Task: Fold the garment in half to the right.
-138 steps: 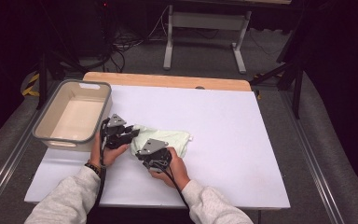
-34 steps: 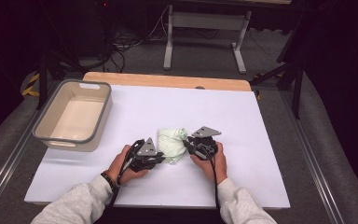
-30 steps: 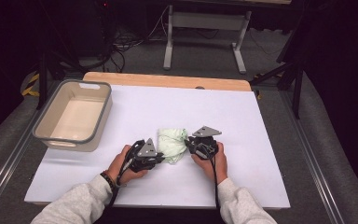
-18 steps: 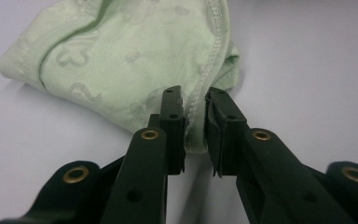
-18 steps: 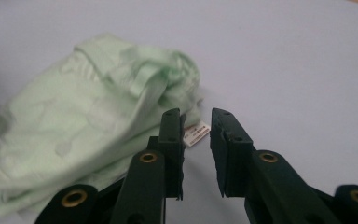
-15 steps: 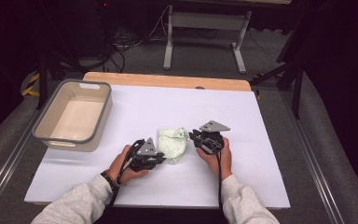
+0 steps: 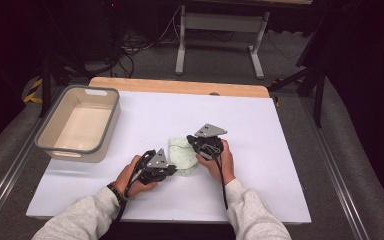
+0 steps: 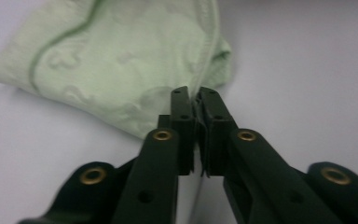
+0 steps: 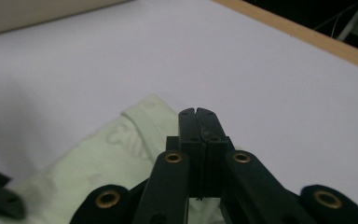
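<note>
A pale green folded cloth (image 7: 182,156) lies on the white table (image 7: 260,165) between my two hands. My left gripper (image 7: 174,170) lies low at the cloth's near left edge. Its jaws have just been closing, and in the left gripper view the left gripper (image 8: 196,95) is shut with the hem of the cloth (image 8: 121,60) running in between its tips. My right gripper (image 7: 190,140) hovers at the cloth's right side, pointing left. Its jaws have just been closing too. The right gripper (image 9: 196,112) is shut tight with nothing between its tips, over the corner of the cloth (image 9: 121,154).
A beige bin with a grey rim (image 7: 77,148) stands at the table's left. A wooden strip (image 7: 180,86) runs along the far edge. Beyond it are a dark floor, cables and a metal stand (image 7: 220,22).
The right gripper lifted a little, swung out to the right, then came back left over the cloth's corner. The left hand and the cloth stayed where they were.
</note>
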Demonstrator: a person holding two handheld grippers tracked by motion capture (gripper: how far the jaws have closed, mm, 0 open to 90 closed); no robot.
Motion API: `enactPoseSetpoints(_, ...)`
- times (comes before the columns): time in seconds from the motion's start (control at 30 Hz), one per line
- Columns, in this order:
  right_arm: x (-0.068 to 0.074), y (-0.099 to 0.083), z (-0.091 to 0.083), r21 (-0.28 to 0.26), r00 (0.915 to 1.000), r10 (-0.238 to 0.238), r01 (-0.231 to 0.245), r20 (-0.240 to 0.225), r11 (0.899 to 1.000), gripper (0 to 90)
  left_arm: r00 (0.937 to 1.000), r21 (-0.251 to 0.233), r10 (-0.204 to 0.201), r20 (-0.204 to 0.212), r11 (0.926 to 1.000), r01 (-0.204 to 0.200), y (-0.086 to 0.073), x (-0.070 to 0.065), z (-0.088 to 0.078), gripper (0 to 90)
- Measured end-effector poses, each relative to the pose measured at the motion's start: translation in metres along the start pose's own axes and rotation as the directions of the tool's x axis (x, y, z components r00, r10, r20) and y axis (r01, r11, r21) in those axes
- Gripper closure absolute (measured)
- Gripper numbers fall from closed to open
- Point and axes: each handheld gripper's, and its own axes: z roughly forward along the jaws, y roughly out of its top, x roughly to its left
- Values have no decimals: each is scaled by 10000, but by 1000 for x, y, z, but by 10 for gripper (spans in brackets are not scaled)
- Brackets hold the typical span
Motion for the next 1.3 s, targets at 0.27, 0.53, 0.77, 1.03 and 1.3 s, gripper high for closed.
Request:
enactPoseSetpoints(0.27,-7,-12,3,455,9997,123,-133,234,9989,900,9991,281,409,124,9988,-412,4,-7,-7,801)
enactPoseSetpoints(0.53,-8,-13,0,377,9994,219,-229,272,9990,900,9974,-571,567,-448,9966,-593,24,-5,-32,775)
enactPoseSetpoints(0.77,-6,-11,-2,261,9996,77,-85,288,9996,900,9905,-1120,-603,-1239,9926,464,31,36,-18,830)
enactPoseSetpoints(1.03,4,-3,-4,-193,9988,-474,475,94,9987,900,9813,-967,-859,-1724,9929,699,29,58,13,899)
enactPoseSetpoints(1.3,5,-9,13,824,9981,-553,529,266,9952,900,9812,-522,-1132,-1563,9930,1062,23,62,27,899)
